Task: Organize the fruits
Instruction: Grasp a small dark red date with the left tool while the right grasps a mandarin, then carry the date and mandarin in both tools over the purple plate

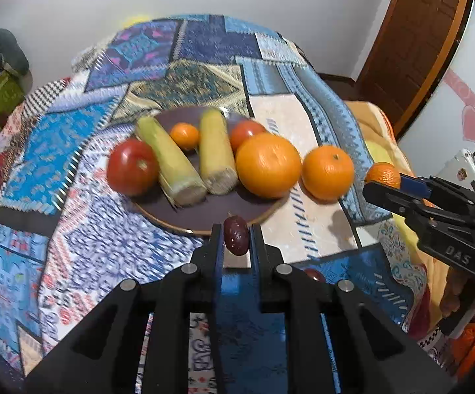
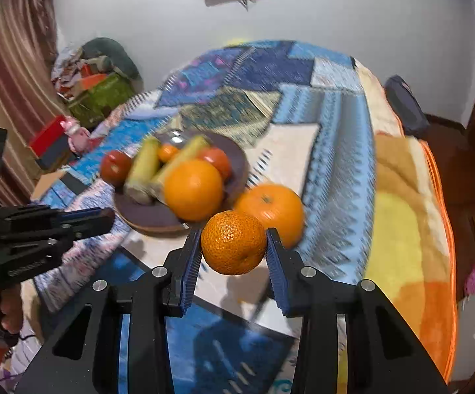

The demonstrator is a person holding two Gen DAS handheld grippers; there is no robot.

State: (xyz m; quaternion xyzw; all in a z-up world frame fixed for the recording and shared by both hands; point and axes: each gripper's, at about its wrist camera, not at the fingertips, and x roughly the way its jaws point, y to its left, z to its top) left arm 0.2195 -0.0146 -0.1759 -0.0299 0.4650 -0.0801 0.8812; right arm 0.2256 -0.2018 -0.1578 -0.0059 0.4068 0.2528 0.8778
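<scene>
1. In the left wrist view, a red tomato point(image 1: 132, 167) sits at centre left, at the left edge of the brown plate point(image 1: 204, 211), which lies on a patchwork quilt point(image 1: 83, 229) spread over a bed.
2. Right of it, two husked corn cobs point(image 1: 171, 161) slant across the plate with a small tangerine point(image 1: 185, 135) between their far ends.
3. A second tomato point(image 1: 245, 131) shows behind a big orange point(image 1: 268, 164) that rests on the plate's right rim.
4. At lower centre, the left claw point(image 1: 236, 239) points forward and slightly downward toward the plate's near rim. Its jaws stand narrow, pinching a small dark red date point(image 1: 236, 234).
5. Another orange point(image 1: 327, 172) lies on the quilt just right of the plate, apart from it.
6. At the right edge of that view, the right claw point(image 1: 382, 184) reaches in from the right, angled up and to the left, carrying a bumpy mandarin point(image 1: 383, 174).
7. In the right wrist view, the left claw's body point(image 2: 40, 229) enters from the left edge, roughly level, its tip near the plate point(image 2: 148, 216); a hand point(image 2: 11, 308) grips the handle below it.
8. At lower centre of that view, the right claw point(image 2: 234, 246) points forward over the quilt point(image 2: 336, 151). Its blue-padded jaws stand moderately wide, clamped on both sides of the mandarin point(image 2: 233, 242), which is held off the quilt just in front of the loose orange point(image 2: 273, 207).
</scene>
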